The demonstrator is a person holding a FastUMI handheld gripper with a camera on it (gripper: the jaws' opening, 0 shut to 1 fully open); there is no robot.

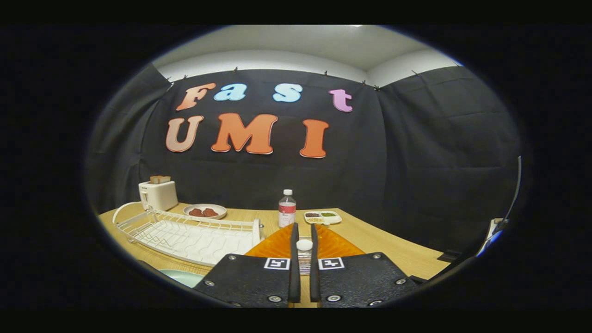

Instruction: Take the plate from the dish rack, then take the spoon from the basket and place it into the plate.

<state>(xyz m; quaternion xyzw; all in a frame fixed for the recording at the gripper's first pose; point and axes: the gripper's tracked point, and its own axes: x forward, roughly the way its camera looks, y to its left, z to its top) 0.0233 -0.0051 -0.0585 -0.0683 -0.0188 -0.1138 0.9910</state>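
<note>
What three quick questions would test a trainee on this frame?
1. True or false: the toaster stands beyond the white dish rack.
2. What stands just beyond the orange basket? A) water bottle B) kettle C) mug
3. How do the fingers of the gripper stand?

Key: 1 true. 2 A. 3 Nearly together over the basket, with a small white-capped thing in the gap; whether they press on it cannot be told.

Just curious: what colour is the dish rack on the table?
White, seen in the gripper view: the rack sits beside the nearly closed gripper.
</note>
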